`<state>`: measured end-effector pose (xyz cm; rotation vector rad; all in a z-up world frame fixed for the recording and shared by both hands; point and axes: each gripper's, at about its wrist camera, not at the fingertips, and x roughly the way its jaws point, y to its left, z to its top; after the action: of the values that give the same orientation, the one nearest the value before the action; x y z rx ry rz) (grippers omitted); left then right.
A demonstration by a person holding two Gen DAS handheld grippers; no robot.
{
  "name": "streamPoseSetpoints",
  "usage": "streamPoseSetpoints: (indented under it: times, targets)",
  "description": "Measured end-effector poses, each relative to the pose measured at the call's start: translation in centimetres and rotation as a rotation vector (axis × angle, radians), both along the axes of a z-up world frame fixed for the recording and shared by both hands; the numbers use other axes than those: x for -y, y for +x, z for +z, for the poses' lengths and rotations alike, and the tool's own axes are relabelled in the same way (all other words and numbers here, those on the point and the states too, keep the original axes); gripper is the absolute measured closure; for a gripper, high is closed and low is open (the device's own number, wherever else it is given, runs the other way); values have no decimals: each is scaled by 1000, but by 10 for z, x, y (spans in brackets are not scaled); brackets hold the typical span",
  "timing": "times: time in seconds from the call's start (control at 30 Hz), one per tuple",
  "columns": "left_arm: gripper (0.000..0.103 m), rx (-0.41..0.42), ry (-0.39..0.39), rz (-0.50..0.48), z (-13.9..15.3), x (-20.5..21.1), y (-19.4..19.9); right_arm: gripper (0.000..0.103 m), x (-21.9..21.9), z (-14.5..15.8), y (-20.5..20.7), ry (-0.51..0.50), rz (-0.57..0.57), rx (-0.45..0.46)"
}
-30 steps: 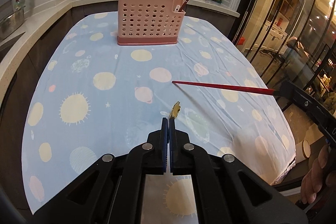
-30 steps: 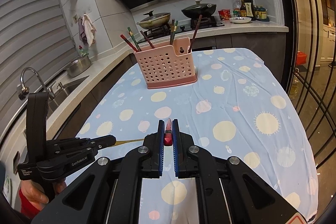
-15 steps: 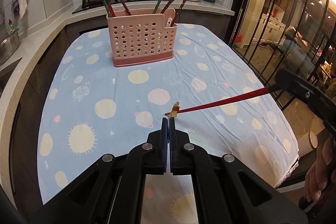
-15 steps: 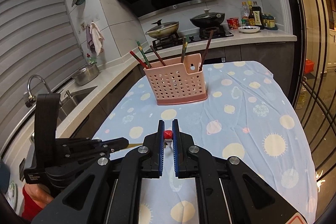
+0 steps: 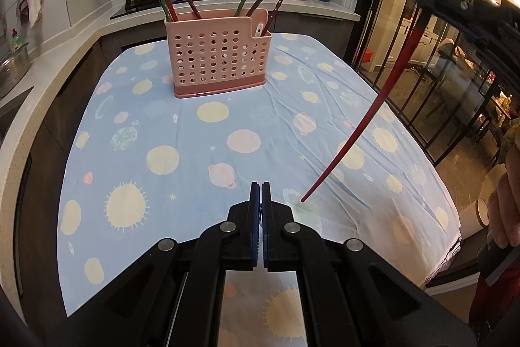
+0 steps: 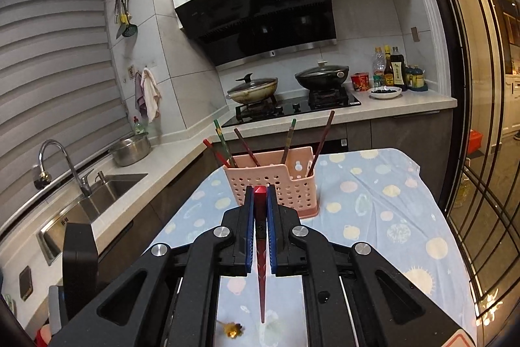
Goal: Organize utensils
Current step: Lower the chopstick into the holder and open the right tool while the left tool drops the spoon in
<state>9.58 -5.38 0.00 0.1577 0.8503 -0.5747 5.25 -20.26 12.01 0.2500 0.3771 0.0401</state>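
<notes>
A pink perforated utensil basket (image 5: pixel 218 57) stands at the far end of the table and holds several chopsticks; it also shows in the right wrist view (image 6: pixel 276 181). My right gripper (image 6: pixel 260 194) is shut on a red chopstick (image 6: pixel 260 252), held nearly upright with its tip down. That chopstick (image 5: pixel 367 116) hangs over the table's right side in the left wrist view, tip just above the cloth. My left gripper (image 5: pixel 260 187) is shut above the near part of the table; what it holds is hidden. A gold-ended stick (image 6: pixel 231 328) shows low in the right wrist view.
The table wears a blue cloth (image 5: pixel 182 132) with sun and planet prints. Behind it is a counter with a hob, two pans (image 6: pixel 320 77) and bottles (image 6: pixel 390 67). A sink (image 6: pixel 97 194) lies at the left. Glass doors (image 5: pixel 455 80) stand at the right.
My right gripper has risen and turned the red chopstick from lying flat to nearly upright, tip down. The left gripper has risen, and the gold end no longer shows at its tips.
</notes>
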Motion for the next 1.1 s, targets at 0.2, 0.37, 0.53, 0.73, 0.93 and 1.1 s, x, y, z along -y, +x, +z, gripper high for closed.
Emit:
streamPoseSetpoints:
  times: [0.2, 0.37, 0.53, 0.73, 0.93, 1.1]
  targets:
    - [102, 16, -5, 4, 10, -3, 2, 96, -9, 4, 3, -2, 31, 6]
    - [102, 54, -3, 4, 31, -1, 21, 96, -5, 16, 20, -9, 40, 4]
    - [102, 122, 7, 24, 68, 1, 57, 96, 2, 44, 53, -33, 47, 19]
    - [102, 231, 1, 56, 121, 6, 110, 96, 11, 88, 107, -47, 25, 65]
    - [102, 303, -13, 92, 166, 17, 163, 96, 14, 124, 165, -88, -20, 88]
    - [102, 319, 2, 115, 175, 29, 205, 96, 16, 128, 211, -99, -37, 70]
